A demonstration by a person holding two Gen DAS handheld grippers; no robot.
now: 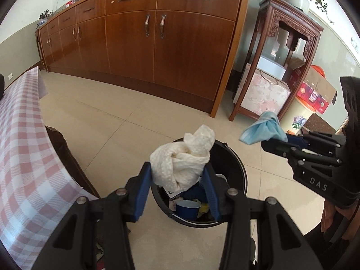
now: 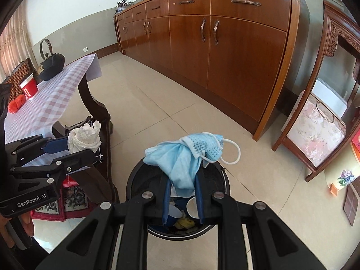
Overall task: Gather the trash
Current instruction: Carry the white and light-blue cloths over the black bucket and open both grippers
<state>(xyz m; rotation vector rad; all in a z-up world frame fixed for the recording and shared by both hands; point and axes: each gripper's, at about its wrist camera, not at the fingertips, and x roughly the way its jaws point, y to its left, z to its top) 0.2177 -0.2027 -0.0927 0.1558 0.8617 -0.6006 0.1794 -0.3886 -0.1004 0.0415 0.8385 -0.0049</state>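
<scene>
White crumpled tissue is pinched in the left hand-held gripper, blue face mask in the right hand-held gripper.

Right gripper clamped on blue face mask over black bin, left gripper at nine o'clock pinching white tissue, wooden sideboard at one o'clock.

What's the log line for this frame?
left gripper: holds tissue | right gripper: holds mask | both over bin
</scene>
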